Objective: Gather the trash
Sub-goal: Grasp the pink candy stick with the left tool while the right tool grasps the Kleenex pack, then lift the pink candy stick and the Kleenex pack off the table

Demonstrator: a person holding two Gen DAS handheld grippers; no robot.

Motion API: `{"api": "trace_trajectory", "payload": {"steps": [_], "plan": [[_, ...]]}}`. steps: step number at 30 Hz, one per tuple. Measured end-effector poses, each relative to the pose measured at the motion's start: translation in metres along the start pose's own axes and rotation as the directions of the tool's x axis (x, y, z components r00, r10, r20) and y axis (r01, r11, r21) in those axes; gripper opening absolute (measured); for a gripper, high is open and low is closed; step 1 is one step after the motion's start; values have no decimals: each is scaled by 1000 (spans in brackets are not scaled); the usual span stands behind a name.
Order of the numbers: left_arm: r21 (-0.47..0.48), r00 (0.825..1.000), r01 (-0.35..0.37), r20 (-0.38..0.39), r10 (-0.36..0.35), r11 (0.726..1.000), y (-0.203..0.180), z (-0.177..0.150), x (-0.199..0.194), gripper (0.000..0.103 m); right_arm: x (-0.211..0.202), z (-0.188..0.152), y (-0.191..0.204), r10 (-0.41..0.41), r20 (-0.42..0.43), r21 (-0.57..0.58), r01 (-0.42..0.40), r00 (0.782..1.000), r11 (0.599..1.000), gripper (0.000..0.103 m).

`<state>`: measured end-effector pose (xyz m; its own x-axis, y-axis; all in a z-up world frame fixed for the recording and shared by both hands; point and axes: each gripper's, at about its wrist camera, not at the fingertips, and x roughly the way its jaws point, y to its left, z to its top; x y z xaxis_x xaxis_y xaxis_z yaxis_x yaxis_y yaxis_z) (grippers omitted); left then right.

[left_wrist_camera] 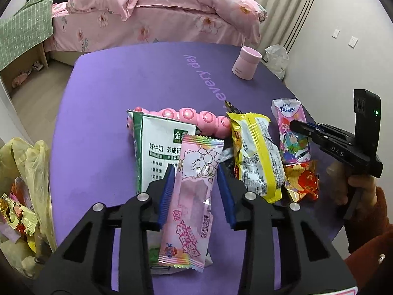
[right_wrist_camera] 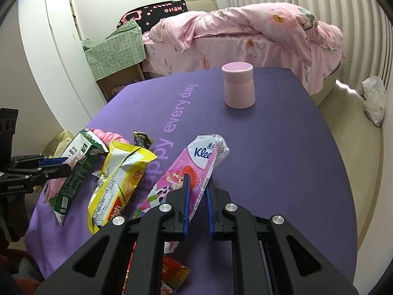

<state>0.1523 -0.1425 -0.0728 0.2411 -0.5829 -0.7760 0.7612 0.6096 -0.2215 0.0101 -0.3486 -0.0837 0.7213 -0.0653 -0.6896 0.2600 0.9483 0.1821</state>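
Observation:
A pink snack wrapper [left_wrist_camera: 194,196] stands between the blue pads of my left gripper [left_wrist_camera: 194,169], which is shut on it; the right wrist view shows this gripper [right_wrist_camera: 70,164] from the side. My right gripper [right_wrist_camera: 198,182] is shut on a pink Kleenex tissue pack [right_wrist_camera: 194,162], which tilts up off the purple table [right_wrist_camera: 270,159]. The left wrist view shows the right gripper [left_wrist_camera: 298,127] at that pack [left_wrist_camera: 289,113]. A green milk carton [left_wrist_camera: 157,147], a yellow wrapper [left_wrist_camera: 255,152] and a red-gold wrapper [left_wrist_camera: 302,182] lie on the table.
A yellow plastic bag [left_wrist_camera: 24,172] holding wrappers hangs off the table's left edge. A pink caterpillar toy [left_wrist_camera: 196,118] lies behind the carton. A pink cup [right_wrist_camera: 238,86] stands far back. A bed [right_wrist_camera: 245,36] is beyond, and a white bag [right_wrist_camera: 373,98] sits on the floor.

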Motion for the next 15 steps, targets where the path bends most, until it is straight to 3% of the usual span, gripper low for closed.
{"api": "trace_trajectory", "payload": {"steps": [5, 15], "plan": [[10, 1000, -27, 16, 27, 1000, 1, -4, -8, 23, 1, -1, 1, 5, -6, 0, -5, 1000, 1000, 12], [9, 995, -44, 89, 43, 999, 1, -5, -34, 22, -16, 9, 11, 5, 43, -18, -4, 999, 1000, 12]]}}
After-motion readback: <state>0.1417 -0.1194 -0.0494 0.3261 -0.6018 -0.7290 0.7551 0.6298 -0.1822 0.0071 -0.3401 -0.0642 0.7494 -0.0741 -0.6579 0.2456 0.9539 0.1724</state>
